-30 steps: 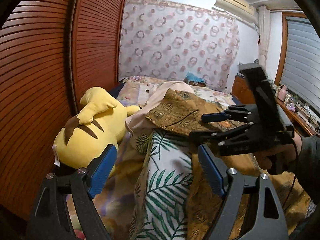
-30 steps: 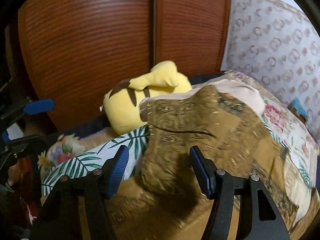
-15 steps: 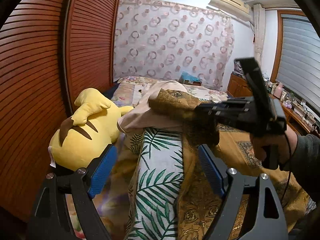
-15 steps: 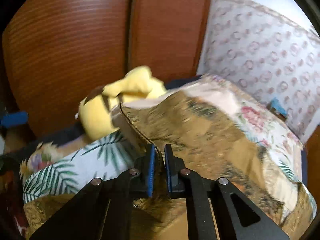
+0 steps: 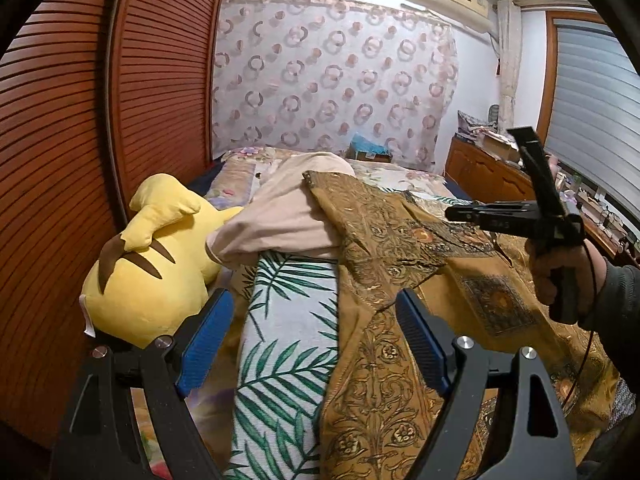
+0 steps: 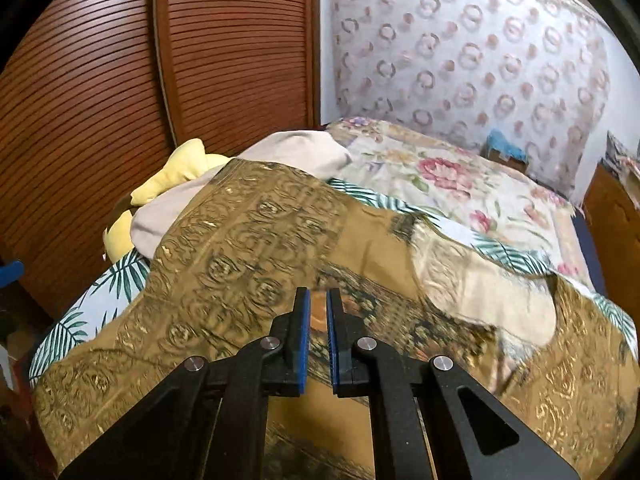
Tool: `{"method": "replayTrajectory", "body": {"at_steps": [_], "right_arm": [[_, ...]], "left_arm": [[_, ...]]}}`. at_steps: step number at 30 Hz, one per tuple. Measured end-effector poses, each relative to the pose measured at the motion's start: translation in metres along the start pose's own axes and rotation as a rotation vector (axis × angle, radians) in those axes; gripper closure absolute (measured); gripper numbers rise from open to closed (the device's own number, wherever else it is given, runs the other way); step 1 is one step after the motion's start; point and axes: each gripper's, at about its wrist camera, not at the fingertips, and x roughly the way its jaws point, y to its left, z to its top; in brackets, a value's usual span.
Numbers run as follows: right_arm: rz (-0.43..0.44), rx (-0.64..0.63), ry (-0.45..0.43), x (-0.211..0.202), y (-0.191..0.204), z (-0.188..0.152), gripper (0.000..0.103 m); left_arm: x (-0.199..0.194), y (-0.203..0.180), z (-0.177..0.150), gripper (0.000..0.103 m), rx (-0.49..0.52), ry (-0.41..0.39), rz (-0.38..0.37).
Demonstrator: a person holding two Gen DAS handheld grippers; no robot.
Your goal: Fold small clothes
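A golden-brown patterned cloth (image 5: 384, 240) lies spread over the bed, in the right wrist view (image 6: 240, 240) too. My left gripper (image 5: 316, 336) is open and empty, above the cloth's near edge and a palm-leaf print fabric (image 5: 288, 320). My right gripper (image 6: 316, 332) has its jaws nearly closed with a thin gap, low over the cloth; I cannot see fabric between them. It also shows in the left wrist view (image 5: 452, 213), held over the cloth at the right.
A yellow plush toy (image 5: 148, 268) lies at the left against the wooden louvred wardrobe doors (image 5: 80, 120). A beige pillow (image 5: 280, 216) lies under the cloth's far end. A floral bedspread (image 6: 460, 184) lies beyond. A wooden dresser (image 5: 492, 176) stands at the right.
My right gripper shut from wide open, then swung right and away from the cloth's raised corner. The cloth now lies flatter. The left gripper stayed open.
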Motion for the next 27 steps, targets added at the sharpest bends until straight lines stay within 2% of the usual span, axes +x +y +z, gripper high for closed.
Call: {"method": "replayTrajectory", "body": {"at_steps": [1, 3, 5, 8, 11, 22, 27], "right_arm": [[-0.008, 0.001, -0.005, -0.004, -0.002, -0.001, 0.089], [-0.006, 0.007, -0.02, -0.02, -0.003, -0.002, 0.084], [-0.003, 0.012, -0.025, -0.034, -0.009, -0.009, 0.068], [-0.035, 0.014, -0.034, -0.055, -0.023, -0.025, 0.052], [-0.054, 0.037, -0.029, -0.079, -0.043, -0.043, 0.05], [-0.267, 0.066, -0.035, -0.19, -0.105, -0.114, 0.05], [-0.326, 0.14, -0.03, -0.216, -0.133, -0.142, 0.05]], "left_arm": [[0.002, -0.002, 0.0, 0.019, 0.001, 0.003, -0.004], [0.005, -0.007, 0.001, 0.019, 0.007, 0.009, -0.013], [0.008, -0.014, 0.002, 0.019, 0.016, 0.014, -0.022], [0.012, -0.024, 0.003, 0.019, 0.024, 0.021, -0.038], [0.016, -0.036, 0.005, 0.019, 0.034, 0.023, -0.057], [0.036, -0.098, 0.014, 0.019, 0.122, 0.048, -0.152], [0.044, -0.121, 0.017, 0.019, 0.138, 0.06, -0.182]]}}
